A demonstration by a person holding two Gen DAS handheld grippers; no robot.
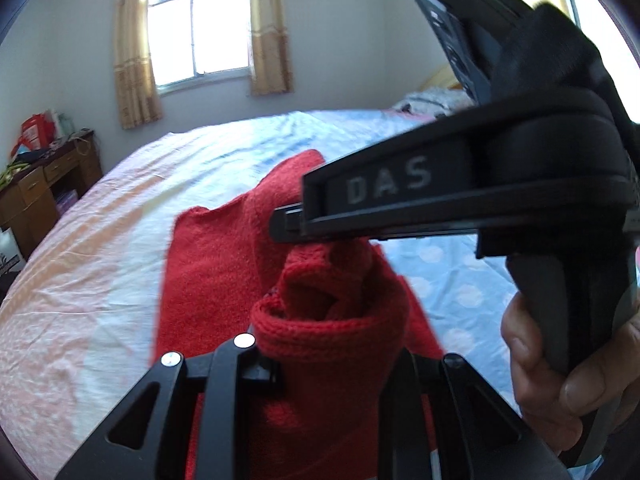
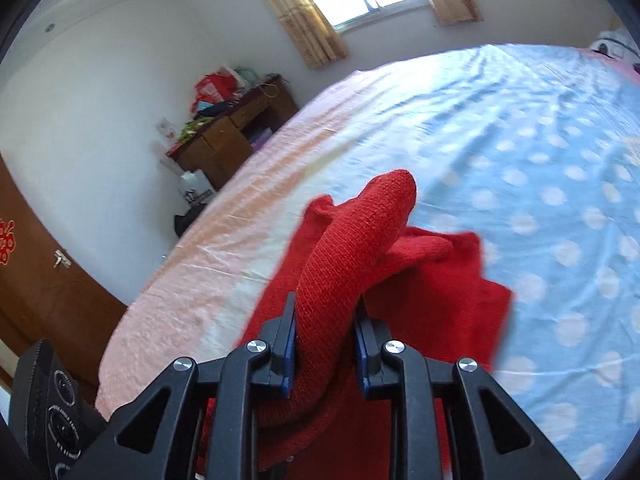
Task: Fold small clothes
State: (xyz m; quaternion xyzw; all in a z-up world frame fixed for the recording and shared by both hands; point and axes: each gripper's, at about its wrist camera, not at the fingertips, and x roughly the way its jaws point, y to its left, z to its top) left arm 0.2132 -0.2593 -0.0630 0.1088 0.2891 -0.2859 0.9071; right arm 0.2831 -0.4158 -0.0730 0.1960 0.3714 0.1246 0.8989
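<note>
Both tools pinch the red knitted garment (image 2: 420, 280): left tool (image 1: 332, 360), right tool (image 2: 326, 344). I lift evenly, keeping the edge taut ahead.

You get bright daylight from the window (image 1: 198, 28), blown out to white. Sheet (image 1: 100, 264) glares pale near it. Fisheye bends the walls; corners go black. Sweater (image 1: 332, 344) edges smear with motion blur in both views; close black parts are soft.

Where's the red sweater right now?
The red sweater lies mid-bed on the sheet, where pink meets the blue dotted part; bunched parts are pinched in the left gripper and right gripper.
</note>
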